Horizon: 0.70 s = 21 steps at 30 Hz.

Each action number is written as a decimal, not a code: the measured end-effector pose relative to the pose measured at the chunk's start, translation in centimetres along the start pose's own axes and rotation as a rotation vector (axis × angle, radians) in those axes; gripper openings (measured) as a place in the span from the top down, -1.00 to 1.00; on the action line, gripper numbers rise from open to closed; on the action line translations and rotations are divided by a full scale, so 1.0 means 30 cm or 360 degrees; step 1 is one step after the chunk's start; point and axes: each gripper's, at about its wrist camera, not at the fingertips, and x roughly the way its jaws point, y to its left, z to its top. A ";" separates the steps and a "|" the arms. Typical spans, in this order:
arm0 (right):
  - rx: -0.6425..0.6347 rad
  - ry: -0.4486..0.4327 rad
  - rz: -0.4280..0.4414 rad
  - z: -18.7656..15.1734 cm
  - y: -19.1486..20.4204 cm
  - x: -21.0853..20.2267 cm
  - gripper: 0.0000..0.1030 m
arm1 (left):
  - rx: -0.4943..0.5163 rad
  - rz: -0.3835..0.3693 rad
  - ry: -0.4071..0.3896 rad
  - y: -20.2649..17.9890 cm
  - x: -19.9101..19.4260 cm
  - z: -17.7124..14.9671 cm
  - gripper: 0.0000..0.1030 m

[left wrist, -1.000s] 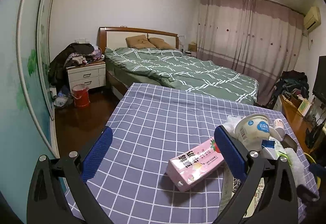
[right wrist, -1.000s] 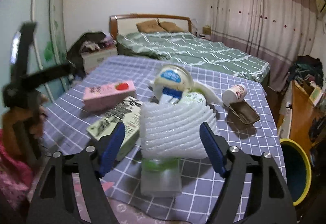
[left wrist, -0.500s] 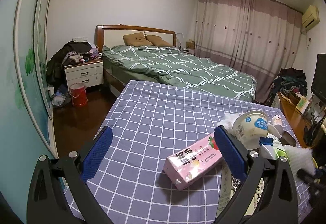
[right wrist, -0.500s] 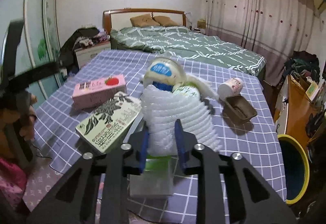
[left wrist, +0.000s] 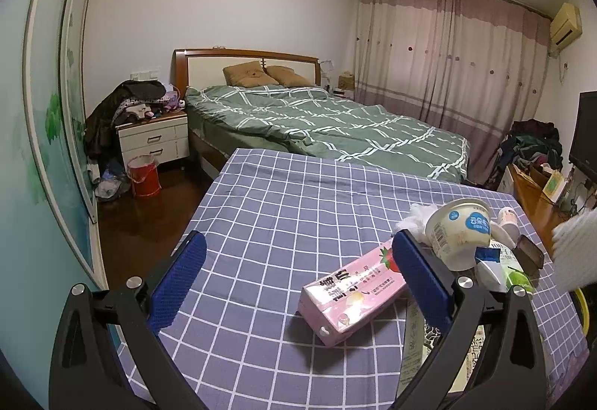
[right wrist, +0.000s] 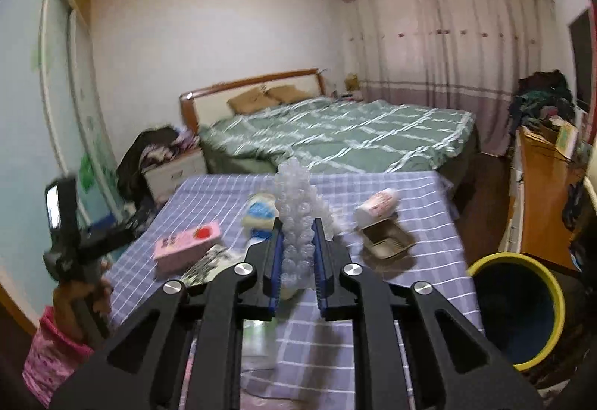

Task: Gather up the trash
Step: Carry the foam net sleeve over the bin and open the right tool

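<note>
My right gripper (right wrist: 297, 242) is shut on a white foam wrap (right wrist: 296, 212) and holds it up above the checked table (right wrist: 429, 223); the wrap also shows at the right edge of the left wrist view (left wrist: 574, 253). My left gripper (left wrist: 294, 272) is open and empty over the table (left wrist: 283, 223), with a pink strawberry carton (left wrist: 354, 294) just inside its right finger. A white yogurt cup (left wrist: 459, 231), a patterned carton (right wrist: 209, 260), a small paper cup (right wrist: 377, 208) and a brown tray (right wrist: 388, 242) lie on the table.
A yellow-rimmed blue bin (right wrist: 518, 305) stands on the floor right of the table. A green bed (left wrist: 328, 126) lies beyond the table. A white nightstand (left wrist: 153, 141) and a red bucket (left wrist: 143, 175) are at the far left. A wooden desk (right wrist: 541, 193) is at the right.
My right gripper closed on the foam wrap and lifted it off the pile, swinging toward the right. The left gripper stayed open and hardly moved.
</note>
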 end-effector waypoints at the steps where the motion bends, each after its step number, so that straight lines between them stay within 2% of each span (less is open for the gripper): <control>1: 0.0024 -0.0021 -0.0043 0.006 -0.032 -0.009 0.72 | 0.0003 -0.0003 -0.0002 -0.003 0.000 0.000 -0.91; 7: 0.0206 -0.0061 -0.0426 0.011 -0.294 -0.032 0.72 | 0.0022 -0.0018 -0.0017 -0.013 -0.012 -0.003 -0.91; 12: 0.0339 0.0044 -0.0699 -0.040 -0.509 0.007 0.72 | 0.0045 -0.0027 -0.0024 -0.023 -0.020 -0.009 -0.91; 16: 0.0402 0.0167 -0.0790 -0.097 -0.609 0.070 0.69 | 0.0061 -0.0028 -0.0026 -0.029 -0.021 -0.009 -0.91; 19: 0.0414 0.0232 -0.0856 -0.127 -0.649 0.107 0.57 | 0.0068 -0.0031 -0.0022 -0.032 -0.018 -0.009 -0.91; 21: 0.0427 0.0229 -0.0878 -0.135 -0.664 0.110 0.40 | 0.0072 -0.0033 -0.0019 -0.035 -0.017 -0.009 -0.91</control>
